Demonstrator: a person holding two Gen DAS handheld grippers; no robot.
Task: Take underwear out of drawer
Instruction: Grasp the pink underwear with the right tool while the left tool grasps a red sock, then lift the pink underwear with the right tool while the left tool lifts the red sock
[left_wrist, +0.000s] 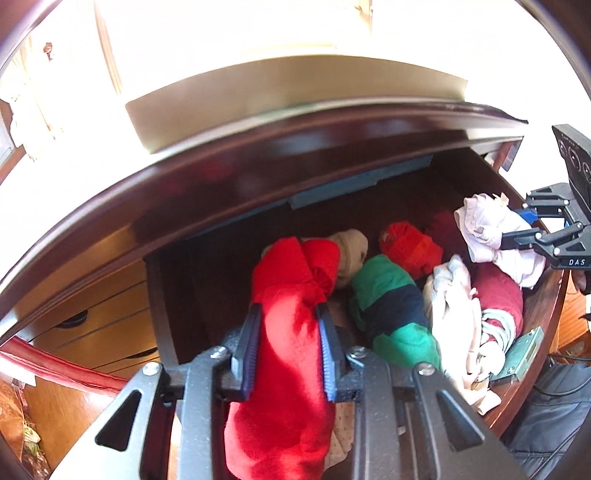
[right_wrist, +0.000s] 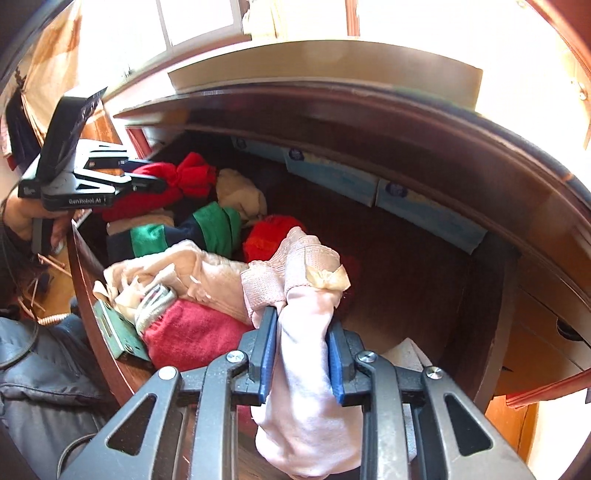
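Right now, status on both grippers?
Left gripper shut on red underwear. Right gripper shut on pink underwear. Both over drawer, nothing blocking.

Drawer right half bare; clothes pile crowds left.

blue boxes: along back wall | green metal plate: front corner, beside clothes

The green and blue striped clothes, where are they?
The green and blue striped clothes lie in the drawer, mid-pile, between the red garment in the left gripper and the white clothes.
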